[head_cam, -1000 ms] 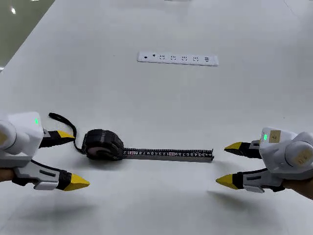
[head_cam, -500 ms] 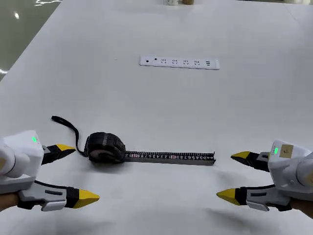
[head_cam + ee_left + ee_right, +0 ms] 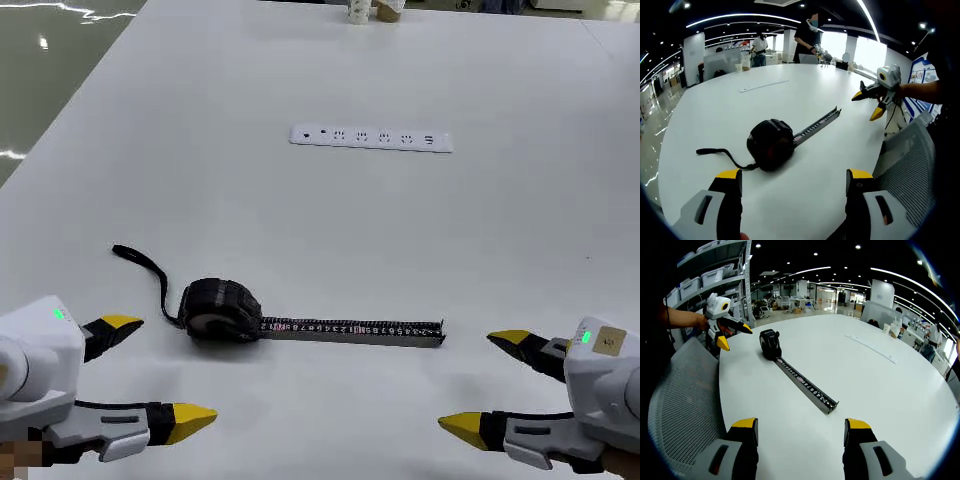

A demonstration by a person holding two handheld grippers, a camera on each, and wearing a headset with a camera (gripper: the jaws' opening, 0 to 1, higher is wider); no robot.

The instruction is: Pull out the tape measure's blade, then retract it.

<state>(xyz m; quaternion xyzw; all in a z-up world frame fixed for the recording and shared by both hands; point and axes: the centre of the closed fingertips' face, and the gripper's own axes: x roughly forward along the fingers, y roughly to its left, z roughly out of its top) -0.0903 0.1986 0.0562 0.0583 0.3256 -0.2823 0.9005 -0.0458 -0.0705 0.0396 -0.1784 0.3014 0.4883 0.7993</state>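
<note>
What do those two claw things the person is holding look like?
Both the left gripper and the right gripper have chunky white plastic bodies. Each has two black jaws ending in pointy yellow tips, like beaks. A small green light glows on top of each one, and the right one also wears a tan square sticker beside its light.

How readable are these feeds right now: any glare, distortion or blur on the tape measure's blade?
Head view: sharp and evenly lit, soft shadow under the tape measure, blade markings too small to read, bright glare on the floor. Left gripper view: fisheye curves the table edge. Right gripper view: same curving, blade crisp, no glare on it.
</note>
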